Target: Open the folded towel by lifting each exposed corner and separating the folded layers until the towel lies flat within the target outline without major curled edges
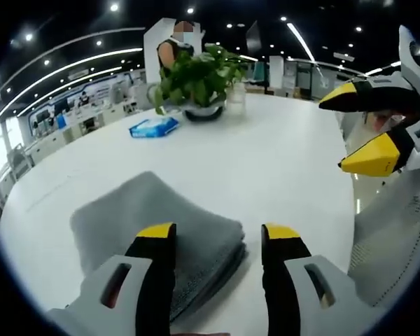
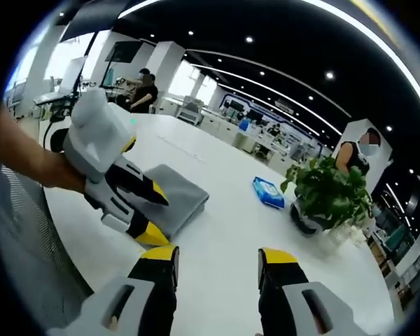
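A grey folded towel (image 1: pixel 161 231) lies on the white table (image 1: pixel 280 168), its layered folded edge facing the right. My left gripper (image 1: pixel 218 234) hangs open just above the towel's near right corner, with nothing between its fingers. My right gripper (image 1: pixel 360 133) enters at the far right, open and well above the table. In the right gripper view the same towel (image 2: pixel 171 196) lies to the left, and the left gripper (image 2: pixel 157 218) hovers open over its near edge. My right gripper (image 2: pixel 217 259) stands open over bare table.
A potted green plant (image 1: pixel 199 80) and a blue packet (image 1: pixel 152 127) stand at the far side of the table. A person (image 1: pixel 176 45) stands behind the plant. The table edge (image 1: pixel 350 210) curves along the right. Grey mesh fabric (image 2: pixel 28 245) fills the lower left.
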The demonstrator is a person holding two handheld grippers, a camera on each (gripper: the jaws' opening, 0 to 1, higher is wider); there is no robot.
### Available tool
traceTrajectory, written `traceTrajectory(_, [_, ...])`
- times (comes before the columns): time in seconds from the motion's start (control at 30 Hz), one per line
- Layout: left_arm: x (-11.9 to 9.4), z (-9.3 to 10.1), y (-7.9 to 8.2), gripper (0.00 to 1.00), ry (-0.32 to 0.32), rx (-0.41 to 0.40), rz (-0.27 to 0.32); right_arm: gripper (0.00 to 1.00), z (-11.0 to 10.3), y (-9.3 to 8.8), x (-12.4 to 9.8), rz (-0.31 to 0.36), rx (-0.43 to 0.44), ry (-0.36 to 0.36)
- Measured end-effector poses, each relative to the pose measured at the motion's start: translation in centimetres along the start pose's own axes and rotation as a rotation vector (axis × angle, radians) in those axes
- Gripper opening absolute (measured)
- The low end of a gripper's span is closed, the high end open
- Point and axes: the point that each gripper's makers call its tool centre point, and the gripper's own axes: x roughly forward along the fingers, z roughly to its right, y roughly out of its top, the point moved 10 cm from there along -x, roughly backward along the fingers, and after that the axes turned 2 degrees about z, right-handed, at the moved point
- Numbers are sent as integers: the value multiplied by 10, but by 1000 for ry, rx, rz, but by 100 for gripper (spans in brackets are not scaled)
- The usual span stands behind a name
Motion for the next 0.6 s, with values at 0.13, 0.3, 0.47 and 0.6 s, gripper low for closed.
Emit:
traceTrajectory(0.13, [6, 1, -6, 47, 10, -10, -27, 43, 3, -2, 0, -6, 24, -7])
traceTrajectory(0.3, [9, -1, -10, 41, 50, -10, -48, 42, 2, -3, 0, -11, 15, -4])
traceTrajectory(0.47, [9, -2, -10, 39, 64, -47, -44, 42, 2, -3, 1, -12, 14, -2])
traceTrajectory(0.6, [9, -3, -10, 37, 66, -48, -44, 41, 2, -3, 0, -12, 13, -4])
